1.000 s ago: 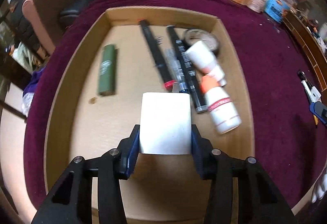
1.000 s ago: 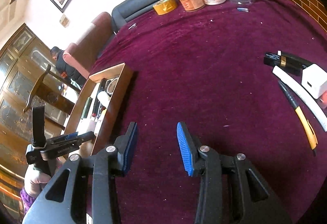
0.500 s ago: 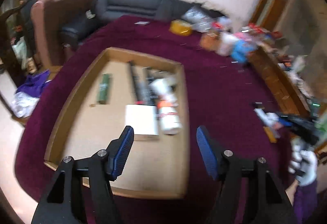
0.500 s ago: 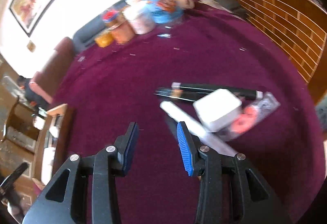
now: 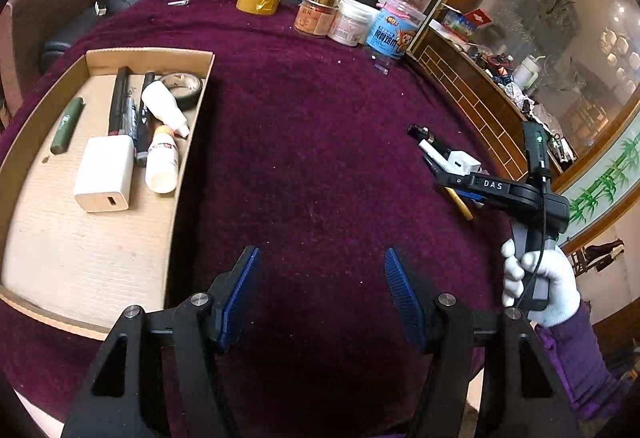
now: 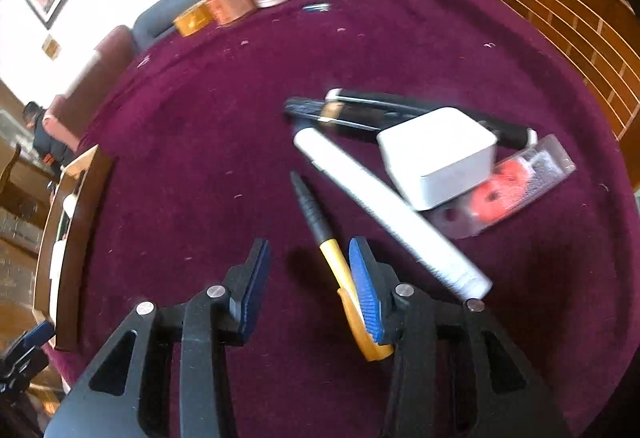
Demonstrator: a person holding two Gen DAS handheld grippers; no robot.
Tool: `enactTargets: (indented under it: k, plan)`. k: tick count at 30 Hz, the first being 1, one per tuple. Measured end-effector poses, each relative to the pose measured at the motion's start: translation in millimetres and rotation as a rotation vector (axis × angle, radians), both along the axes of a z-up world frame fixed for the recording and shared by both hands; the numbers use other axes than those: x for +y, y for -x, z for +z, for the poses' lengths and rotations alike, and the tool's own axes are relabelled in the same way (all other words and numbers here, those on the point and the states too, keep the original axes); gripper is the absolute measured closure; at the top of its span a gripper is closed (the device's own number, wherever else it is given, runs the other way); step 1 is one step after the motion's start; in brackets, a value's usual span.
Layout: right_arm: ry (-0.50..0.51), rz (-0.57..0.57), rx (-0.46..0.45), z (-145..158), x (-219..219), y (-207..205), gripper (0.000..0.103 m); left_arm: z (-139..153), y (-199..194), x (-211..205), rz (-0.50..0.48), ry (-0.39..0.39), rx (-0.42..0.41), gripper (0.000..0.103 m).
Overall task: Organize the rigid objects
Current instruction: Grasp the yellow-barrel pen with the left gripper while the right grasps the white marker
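- Maroon cloth [image 5: 312,142] covers the table; cardboard tray [image 5: 188,142] sits at its left side in the left wrist view.
- Tray contents: white charger [image 5: 105,174] lying flat near the middle; two white bottles [image 5: 162,162] beside it against the right wall; dark pens [image 5: 120,98] running toward the far wall; tape roll [image 5: 182,88] in the far right corner; green stick [image 5: 66,126] apart at the left.
- Left gripper [image 5: 322,294] — jaws released and wide, nothing between the blue pads, only bare cloth below, just right of the tray.
- Right gripper [image 6: 308,286] — jaws opening slightly, nothing clamped. Its right pad lies against or just over the yellow pen [image 6: 340,270] (contact cannot be told; frame is blurred); the left pad stands clear of it.
- Loose pile ahead of the right gripper: white marker [image 6: 384,206] lying diagonally, just right of the yellow pen; white cube [image 6: 436,154] resting partly on the marker; black pens [image 6: 360,110] behind the cube; clear packet [image 6: 516,186] with red rings under the cube's right side.
- Gloved hand [image 5: 540,286] holds the right gripper's handle, over the same pile, in the left view.
- Jars [image 5: 352,20] and yellow tape [image 5: 258,0] stand at the table's far edge — well apart from both grippers.
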State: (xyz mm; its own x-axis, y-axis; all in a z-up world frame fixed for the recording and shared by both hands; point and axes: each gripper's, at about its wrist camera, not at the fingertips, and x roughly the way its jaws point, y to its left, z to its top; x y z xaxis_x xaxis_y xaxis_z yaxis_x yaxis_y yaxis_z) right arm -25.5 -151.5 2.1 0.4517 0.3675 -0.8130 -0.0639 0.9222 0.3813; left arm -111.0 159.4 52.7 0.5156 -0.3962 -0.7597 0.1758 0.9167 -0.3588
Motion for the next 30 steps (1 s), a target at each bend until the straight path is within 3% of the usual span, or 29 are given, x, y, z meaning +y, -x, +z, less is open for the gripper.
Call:
enactTargets:
  k: [5,9,12,17,18,22,24,26,28,30]
  plan:
    - [-0.159,0.155,0.014,5,19,8,0.063,-4,3,-7,0.002,-0.005,0.022,0.045]
    - [0.023,0.067,-0.122,38,-10,11,0.063,-7,6,-13,-0.016,-0.027,0.026,0.045]
    - [0.102,0.031,-0.123,43,-26,10,0.063,-12,4,-21,-0.033,-0.028,0.039,0.045]
    - [0.182,0.049,-0.055,17,-31,-10,0.062,-13,5,-35,-0.061,-0.018,0.044,0.045]
    - [0.205,0.047,-0.093,19,-28,-10,0.063,-13,7,-37,-0.066,-0.018,0.044,0.045]
    - [0.188,0.077,-0.093,23,-18,-11,0.066,-12,7,-44,-0.071,-0.035,0.049,0.045]
    - [0.163,0.119,-0.062,12,-8,-12,0.083,-12,6,-46,-0.064,-0.036,0.053,0.045]
    - [0.160,0.151,-0.017,0,3,-8,0.082,-13,5,-46,-0.056,-0.036,0.057,0.045]
    - [0.217,0.169,-0.040,3,11,1,0.084,-13,4,-47,-0.054,-0.036,0.061,0.045]
    - [0.138,0.172,-0.065,16,4,7,0.084,-15,4,-49,-0.058,-0.039,0.062,0.045]
